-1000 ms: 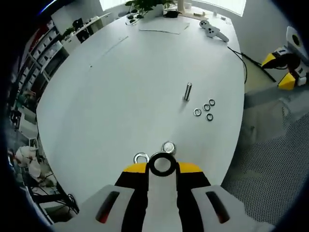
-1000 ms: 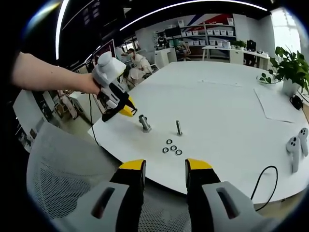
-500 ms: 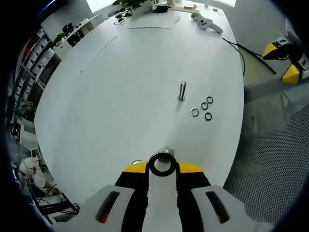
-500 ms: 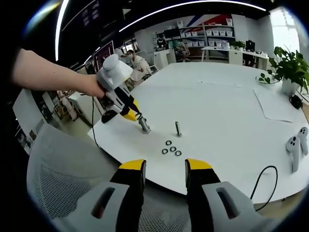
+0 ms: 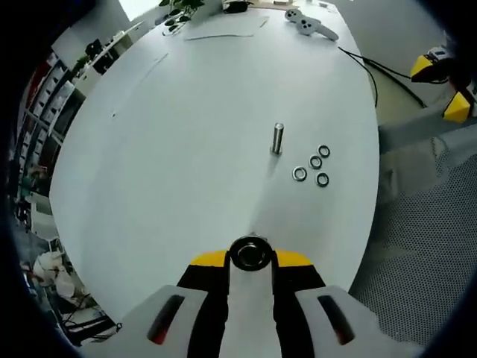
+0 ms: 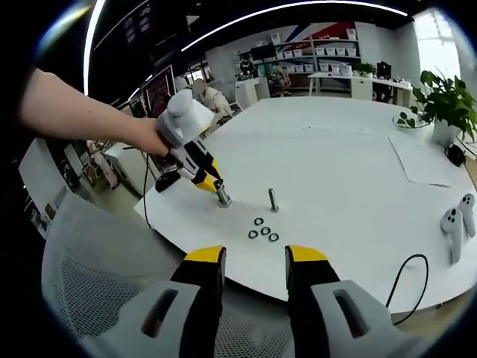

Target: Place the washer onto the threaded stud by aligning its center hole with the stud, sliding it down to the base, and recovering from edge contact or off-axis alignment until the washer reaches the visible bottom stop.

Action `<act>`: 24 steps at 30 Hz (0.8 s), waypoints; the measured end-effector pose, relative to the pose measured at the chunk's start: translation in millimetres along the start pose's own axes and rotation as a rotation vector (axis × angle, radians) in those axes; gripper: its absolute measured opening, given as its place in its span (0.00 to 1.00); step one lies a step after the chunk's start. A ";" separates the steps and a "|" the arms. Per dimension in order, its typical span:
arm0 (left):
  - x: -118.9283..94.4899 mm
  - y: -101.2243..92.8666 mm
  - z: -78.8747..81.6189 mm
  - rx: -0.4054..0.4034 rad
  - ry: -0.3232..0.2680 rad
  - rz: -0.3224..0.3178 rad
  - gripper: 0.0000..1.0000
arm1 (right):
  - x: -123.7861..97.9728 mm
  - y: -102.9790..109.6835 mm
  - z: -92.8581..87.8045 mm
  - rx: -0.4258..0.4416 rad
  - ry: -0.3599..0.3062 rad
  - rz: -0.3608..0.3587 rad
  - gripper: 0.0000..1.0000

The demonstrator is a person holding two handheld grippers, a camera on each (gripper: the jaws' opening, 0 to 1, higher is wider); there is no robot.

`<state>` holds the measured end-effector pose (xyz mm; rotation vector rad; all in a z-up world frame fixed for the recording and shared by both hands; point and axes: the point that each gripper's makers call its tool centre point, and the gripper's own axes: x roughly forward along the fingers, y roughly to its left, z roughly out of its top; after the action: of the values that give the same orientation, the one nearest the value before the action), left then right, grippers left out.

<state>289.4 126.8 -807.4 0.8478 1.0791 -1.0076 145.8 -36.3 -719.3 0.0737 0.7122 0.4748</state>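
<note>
Left hand-held gripper [image 5: 250, 257] is closed on a washer [image 5: 250, 253] directly over a stud [image 6: 222, 195] near the surface [image 5: 186, 134] edge. Washer's thin, stiff, slick metal: pinch rim. Right hand-held gripper [image 6: 253, 261] is open, empty, well back.

The left tongs [image 5: 250, 257] sit at the lower centre of their own view, jaws closed together, while the right tongs [image 6: 254, 261] hang low with jaws spread apart.
</note>
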 end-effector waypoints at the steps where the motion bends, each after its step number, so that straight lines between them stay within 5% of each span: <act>1: 1.7 0.5 -0.1 -0.003 0.003 -0.001 0.19 | 0.0 -0.3 0.2 0.004 0.000 0.000 0.34; 24: 43.5 -7.2 -10.5 0.063 0.124 -0.017 0.20 | 0.8 -3.7 -4.1 0.001 0.023 -0.010 0.34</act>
<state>286.0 124.1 -852.5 0.9635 1.1659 -1.0176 145.1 -39.7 -723.7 0.0660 0.7356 0.4663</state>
